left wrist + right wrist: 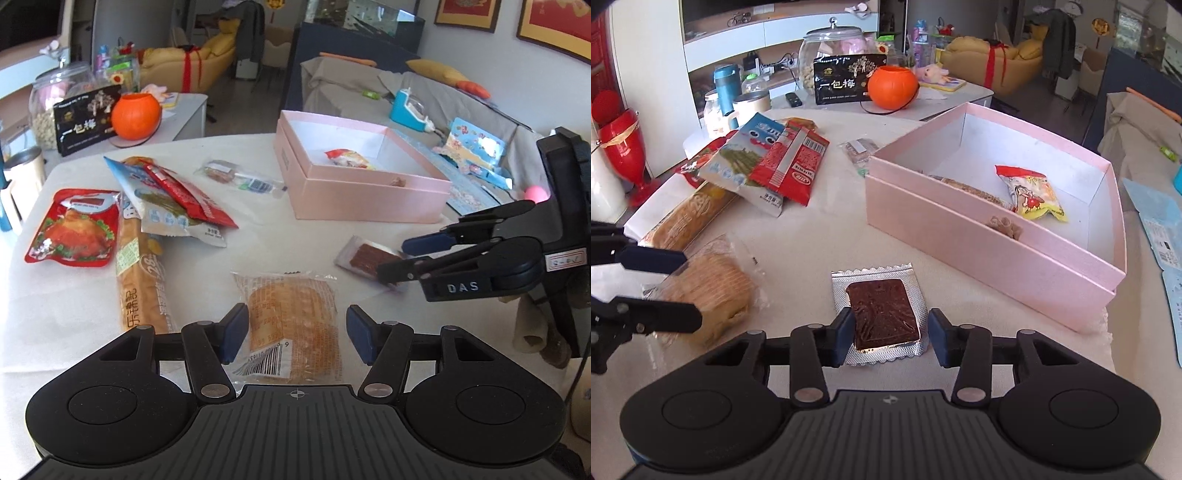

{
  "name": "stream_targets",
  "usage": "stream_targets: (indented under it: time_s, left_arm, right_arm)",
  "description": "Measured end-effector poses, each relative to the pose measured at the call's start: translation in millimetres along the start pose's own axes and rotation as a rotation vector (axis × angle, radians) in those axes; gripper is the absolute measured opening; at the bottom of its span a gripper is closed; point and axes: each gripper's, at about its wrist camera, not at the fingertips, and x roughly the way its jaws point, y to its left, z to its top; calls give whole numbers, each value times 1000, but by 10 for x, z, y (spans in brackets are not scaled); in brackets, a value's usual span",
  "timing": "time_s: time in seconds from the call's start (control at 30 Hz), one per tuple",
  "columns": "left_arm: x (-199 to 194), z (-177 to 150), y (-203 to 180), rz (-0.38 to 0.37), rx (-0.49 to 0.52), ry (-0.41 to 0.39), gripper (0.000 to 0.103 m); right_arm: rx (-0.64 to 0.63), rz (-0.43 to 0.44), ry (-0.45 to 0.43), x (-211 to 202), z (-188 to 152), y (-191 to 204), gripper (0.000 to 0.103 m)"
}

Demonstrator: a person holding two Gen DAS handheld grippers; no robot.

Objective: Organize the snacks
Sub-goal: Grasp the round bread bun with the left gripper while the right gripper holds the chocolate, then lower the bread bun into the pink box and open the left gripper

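Left gripper (pixel 295 334) spread wide, held low and level over the near edge of the table (pixel 74 314), blue pads (pixel 236 332) either side of the clear-wrapped bread packet (pixel 293 325) — not touching it in the left wrist view. In the right wrist view, seen coming in from the left, one finger above the packet and one across its near side.

Right gripper (pixel 890 336) likewise spread, low and level near the table's near edge, straddling the silver-edged pack with a dark brown slab (pixel 882 314); left pad (pixel 844 336) right at the pack's side, right pad just clear of it. Seen from the left wrist view, reaching in from the right, fingers tilted slightly down toward the same pack.

Beyond the right gripper, an open pink box (pixel 979 236) toward the far right of the table — a yellow-and-red snack bag (pixel 1032 194) and a brownish packet (pixel 975 190) lying inside.

Toward the far left: a long bread loaf in wrapper (pixel 135 258), a blue-and-white bag (pixel 166 206) and a red packet (pixel 188 195) piled over it, a red roast-chicken pouch (pixel 74 229) beside them near the left edge. A small clear packet (pixel 236 177) between pile and box.
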Motion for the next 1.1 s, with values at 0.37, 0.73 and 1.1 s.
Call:
stream_targets:
  time_s: [0.37, 0.73, 1.1]
  left_arm:
    - [179, -91, -64, 51, 58, 54, 63]
    - [-117, -74, -79, -12, 8, -23, 59]
    - [-116, 1447, -220, -215, -47, -326, 59]
  right_arm:
    - [-40, -8, -17, 2, -52, 109, 49]
    - [1, 8, 18, -341, -29, 147, 5]
    - [63, 23, -5, -372, -18, 91, 18]
